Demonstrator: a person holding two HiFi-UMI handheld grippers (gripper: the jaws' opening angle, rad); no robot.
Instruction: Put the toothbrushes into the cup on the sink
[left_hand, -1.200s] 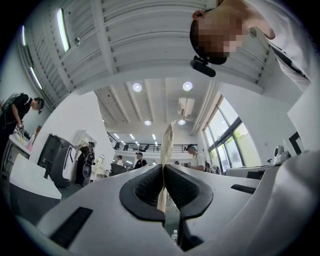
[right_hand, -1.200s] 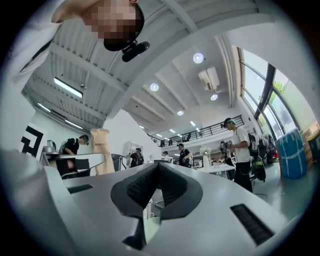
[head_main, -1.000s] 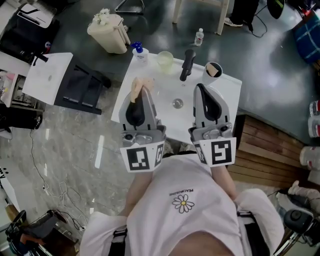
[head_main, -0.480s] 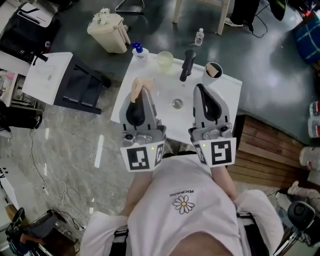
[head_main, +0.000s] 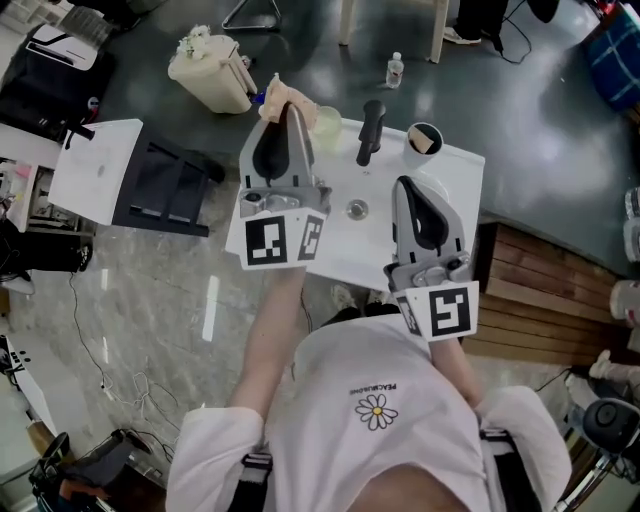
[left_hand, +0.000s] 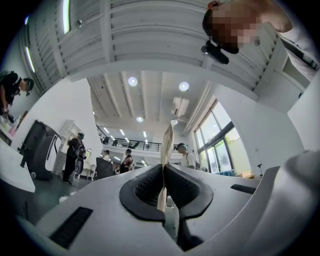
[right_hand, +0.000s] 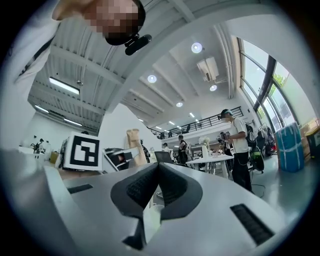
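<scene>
My left gripper (head_main: 288, 108) is shut on a tan toothbrush (head_main: 280, 95), whose end sticks out past the tips. It hangs over the back left corner of the white sink (head_main: 455, 175), just left of a pale green cup (head_main: 328, 118). In the left gripper view the toothbrush (left_hand: 167, 142) runs as a thin strip between the closed pads (left_hand: 150, 187). A dark-rimmed cup (head_main: 425, 138) with something tan in it stands at the back right. My right gripper (head_main: 403, 182) sits over the sink's right side, its jaws together with nothing seen between them (right_hand: 158, 165).
A black faucet (head_main: 371, 130) stands between the two cups, with the drain (head_main: 357, 209) in front of it. A cream bin (head_main: 210, 70) and a small bottle (head_main: 396, 70) are on the floor behind. A black rack (head_main: 160, 185) stands left, wooden boards (head_main: 540, 290) right.
My left gripper has moved away from me with the toothbrush, from the sink's left front to the back left corner beside the green cup. The right gripper has hardly moved.
</scene>
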